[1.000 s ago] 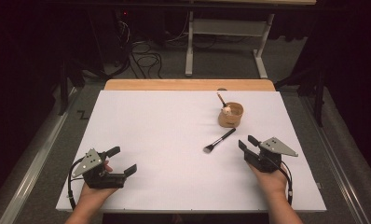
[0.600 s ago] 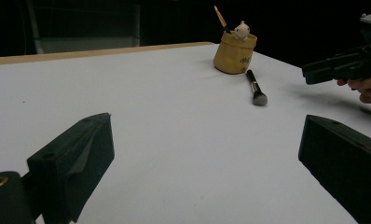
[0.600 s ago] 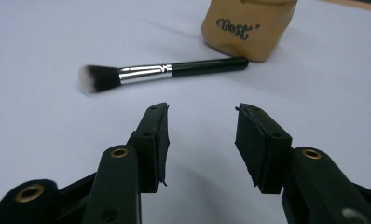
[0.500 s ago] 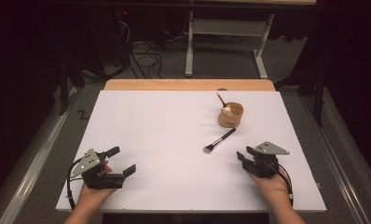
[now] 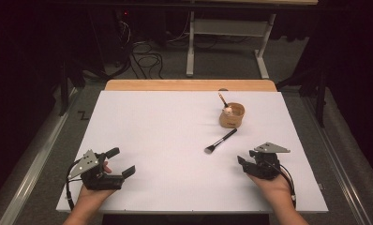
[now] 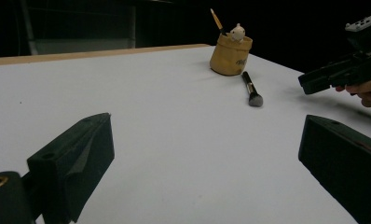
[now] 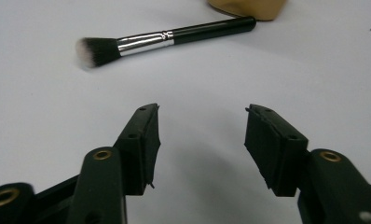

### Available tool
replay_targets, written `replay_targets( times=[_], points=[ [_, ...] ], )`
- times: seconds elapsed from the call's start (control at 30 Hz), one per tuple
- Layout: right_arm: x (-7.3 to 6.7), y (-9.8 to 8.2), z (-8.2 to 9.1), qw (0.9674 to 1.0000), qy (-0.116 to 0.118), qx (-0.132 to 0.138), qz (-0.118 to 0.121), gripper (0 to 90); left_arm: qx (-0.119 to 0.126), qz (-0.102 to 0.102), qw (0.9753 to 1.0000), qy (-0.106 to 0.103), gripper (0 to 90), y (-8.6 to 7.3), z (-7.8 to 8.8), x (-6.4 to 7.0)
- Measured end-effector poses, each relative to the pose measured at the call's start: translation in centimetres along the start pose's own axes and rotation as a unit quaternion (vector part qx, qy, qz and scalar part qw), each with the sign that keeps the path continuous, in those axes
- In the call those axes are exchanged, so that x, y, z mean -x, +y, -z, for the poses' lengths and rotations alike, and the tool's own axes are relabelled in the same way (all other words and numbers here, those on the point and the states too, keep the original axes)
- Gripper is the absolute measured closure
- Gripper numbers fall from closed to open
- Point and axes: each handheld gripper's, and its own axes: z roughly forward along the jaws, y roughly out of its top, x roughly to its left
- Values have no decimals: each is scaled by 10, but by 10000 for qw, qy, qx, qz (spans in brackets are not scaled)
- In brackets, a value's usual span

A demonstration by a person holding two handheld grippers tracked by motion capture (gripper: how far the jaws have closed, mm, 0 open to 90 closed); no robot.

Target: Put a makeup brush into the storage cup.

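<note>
Right tool [image 5: 243, 164], a black two-jaw gripper held in the person's right hand [image 5: 272, 187], rests low over the white counter [image 5: 166, 140] near its front right edge. Its jaws have just been opening and now stand apart with nothing between them; in the right gripper view the two black pads [image 7: 146, 140] frame bare white surface. Left tool [image 5: 121, 161], held in the left hand [image 5: 91, 192] near the front left of the counter, is also spread wide and empty.

Nearest the right tool lies a makeup brush with a slim black handle, a silver ferrule and a dark, white-tipped bristle head [image 5: 220, 141]. It lies flat on the counter, a little ahead and to the left of the right tool, apart from it. Its long axis runs diagonally: the bristle head points toward the person and to the left, and the handle end points away and to the right, ending just beside a small tan fabric pouch [image 5: 232, 116]. The pouch stands upright and holds another thin brush and a small pale figure.

Risks from here, as a judgement: the handle is thin and round, so pads closing off-centre could roll it away or pinch it against the counter. Gripping at the bristles would splay them. A careless reach could nudge the handle end into the pouch and tip it.
</note>
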Motion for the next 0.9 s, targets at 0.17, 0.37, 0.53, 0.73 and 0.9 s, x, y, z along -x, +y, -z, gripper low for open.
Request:
replay_targets(
  times=[0.17, 0.37, 0.53, 0.73, 0.9],
  points=[
    [-2, 7, 4, 9999, -38, -154, -56, 273, 12, 27, 10000, -29, 41, 1, -3, 0],
    [-2, 11, 10, 9997, -24, -207, -123, 104, 100, 37, 9999, -70, 43, 3, -8, 2],
    [-5, 9, 18, 9998, -41, -129, -113, 2, 103, 12, 9999, 93, 21, 3, -9, 0],
    [-12, 3, 40, 9992, -13, 380, -73, 2, -8, 117, 9998, 168, 19, 0, -8, -5],
    [-11, 1, 52, 9942, -29, 1078, -57, 2, -32, 138, 9997, 193, 20, 1, -9, -4]
  ],
)
